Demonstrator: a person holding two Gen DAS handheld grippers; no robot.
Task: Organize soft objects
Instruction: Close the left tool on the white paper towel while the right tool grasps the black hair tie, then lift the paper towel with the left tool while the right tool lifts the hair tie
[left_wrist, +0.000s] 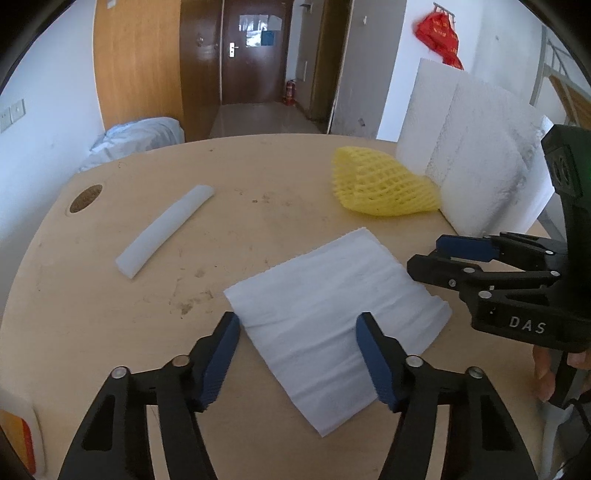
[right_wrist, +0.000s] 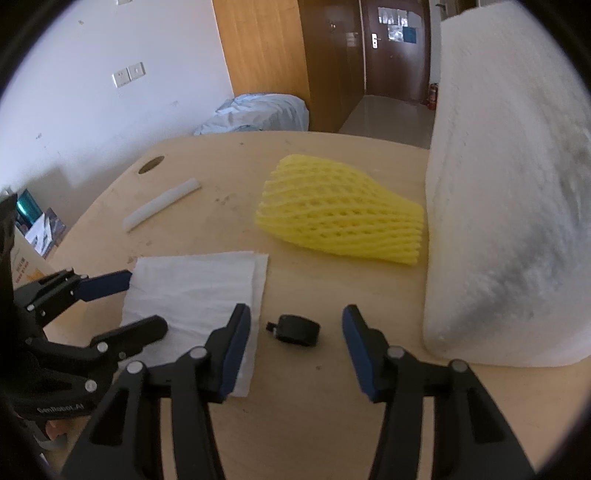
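Observation:
A white foam sheet (left_wrist: 332, 314) (right_wrist: 192, 291) lies flat on the round wooden table (left_wrist: 258, 177). My left gripper (left_wrist: 298, 321) (right_wrist: 146, 301) stands open over the sheet's near left part, one finger at the sheet's corner and the other above its middle. At the sheet's right edge my right gripper (right_wrist: 295, 310) (left_wrist: 424, 254) is open, with its left finger over the sheet and a small black part (right_wrist: 297, 329) on the table between its fingers. A yellow foam net (left_wrist: 380, 184) (right_wrist: 340, 214) and a white foam strip (left_wrist: 166, 229) (right_wrist: 162, 203) lie farther back.
A big white foam block (left_wrist: 472, 155) (right_wrist: 509, 221) stands on the table's right side, touching the yellow net. A round cable hole (left_wrist: 85, 198) sits at the far left edge. A carton (left_wrist: 18, 435) is at the near left. A pale blue bundle (left_wrist: 140, 136) lies beyond the table.

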